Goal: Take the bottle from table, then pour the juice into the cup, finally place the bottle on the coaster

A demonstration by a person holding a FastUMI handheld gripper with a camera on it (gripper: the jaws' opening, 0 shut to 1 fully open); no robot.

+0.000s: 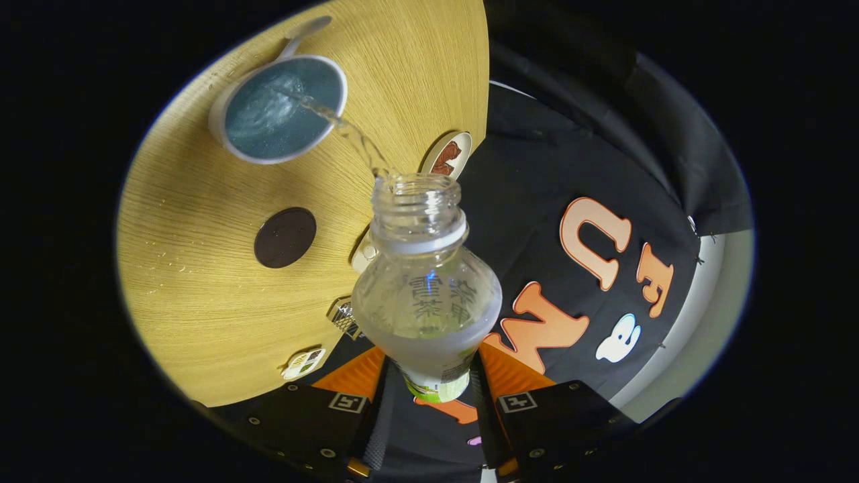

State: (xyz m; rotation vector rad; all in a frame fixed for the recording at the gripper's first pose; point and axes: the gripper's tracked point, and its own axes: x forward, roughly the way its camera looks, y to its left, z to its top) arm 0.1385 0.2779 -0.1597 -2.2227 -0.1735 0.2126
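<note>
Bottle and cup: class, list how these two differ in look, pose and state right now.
The bottle is clear plastic; the cup is opaque white with a handle. The bottle is tilted, held between the jaws of the gripper; the cup stands on the table. The bottle is emptying; the cup is filling. Both are open-topped and hold clear liquid.
</note>
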